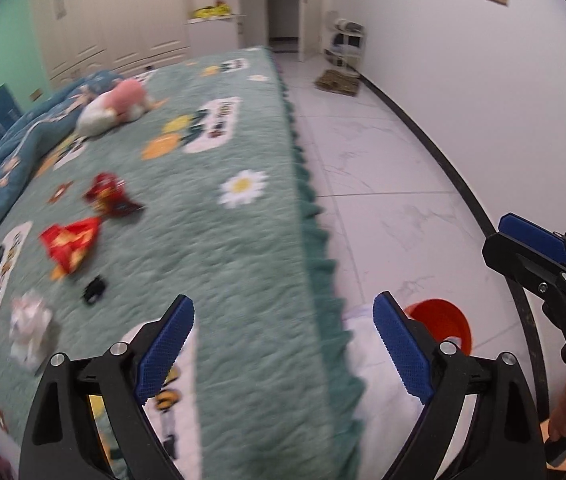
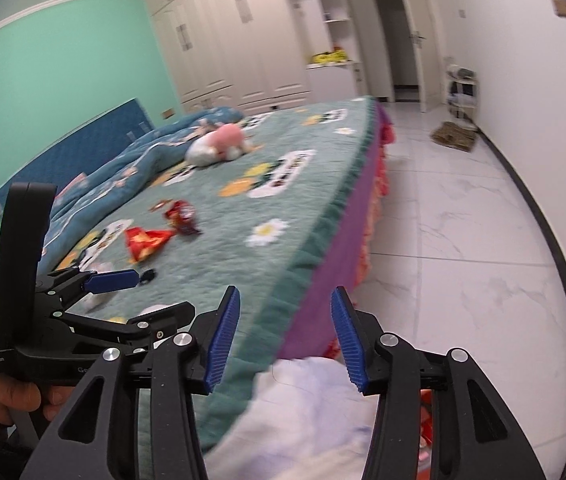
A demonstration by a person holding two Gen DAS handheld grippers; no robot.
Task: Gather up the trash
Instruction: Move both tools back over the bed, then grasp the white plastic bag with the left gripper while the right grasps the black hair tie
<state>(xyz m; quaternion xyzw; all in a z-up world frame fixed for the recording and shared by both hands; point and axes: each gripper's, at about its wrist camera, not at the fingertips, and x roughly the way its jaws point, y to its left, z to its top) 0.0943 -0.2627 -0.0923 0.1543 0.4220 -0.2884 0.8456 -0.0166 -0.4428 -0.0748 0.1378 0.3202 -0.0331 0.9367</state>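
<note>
On the bed (image 1: 243,264), two red wrappers (image 1: 69,246) lie ahead and left of the empty, open left gripper (image 1: 283,344), its nearer neighbour, long axes slanting away, while the right gripper (image 2: 285,340), open and empty, hovers past the bed's edge.

Bed (image 1: 243,240) covered by a green plush spread with flower and cartoon prints. Lying on it: two crumpled red snack wrappers (image 1: 70,246) (image 1: 111,196) near each other, a crumpled white tissue (image 1: 29,330), a small black object (image 1: 94,290), a pink-and-white plush toy (image 1: 117,106), a bunched blue quilt (image 1: 15,136). White marble-tile floor (image 1: 395,184) beside the bed.
</note>
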